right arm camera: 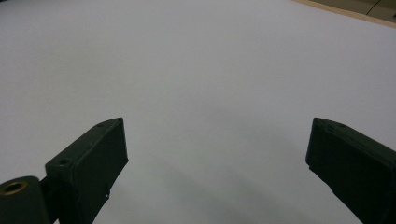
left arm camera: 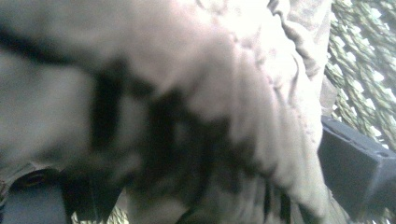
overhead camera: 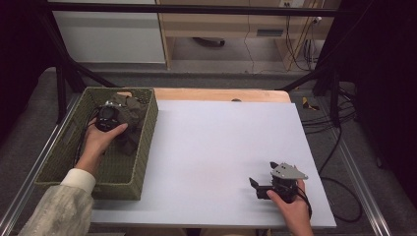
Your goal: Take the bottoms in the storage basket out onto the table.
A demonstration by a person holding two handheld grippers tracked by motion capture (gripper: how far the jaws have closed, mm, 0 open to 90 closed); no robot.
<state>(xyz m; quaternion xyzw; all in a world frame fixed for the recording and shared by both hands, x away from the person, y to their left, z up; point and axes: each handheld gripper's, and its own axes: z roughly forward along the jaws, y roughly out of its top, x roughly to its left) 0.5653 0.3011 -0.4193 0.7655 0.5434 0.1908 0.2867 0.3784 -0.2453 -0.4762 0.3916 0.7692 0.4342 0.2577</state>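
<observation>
A crumpled olive-brown cloth (overhead camera: 134, 114) lies in the far end of a green woven basket (overhead camera: 146, 142) at the table's left. My left gripper (overhead camera: 108, 117) is down inside the basket, pressed against the cloth. In the left gripper view the cloth (left arm camera: 210, 70) is blurred and very close, bulging between the jaws, which stand wide apart. Basket weave (left arm camera: 364, 70) shows at the right of that view. My right gripper (overhead camera: 263, 173) rests low over the white sheet (overhead camera: 216, 142) near the front right. It is open (right arm camera: 215, 140), with nothing between its jaws.
The white sheet covers most of the wooden table (overhead camera: 221, 94). A metal frame rail (overhead camera: 356, 177) runs along the right side, with cables (overhead camera: 339, 118) on the floor beyond it. Black stand legs (overhead camera: 61, 88) rise behind the basket.
</observation>
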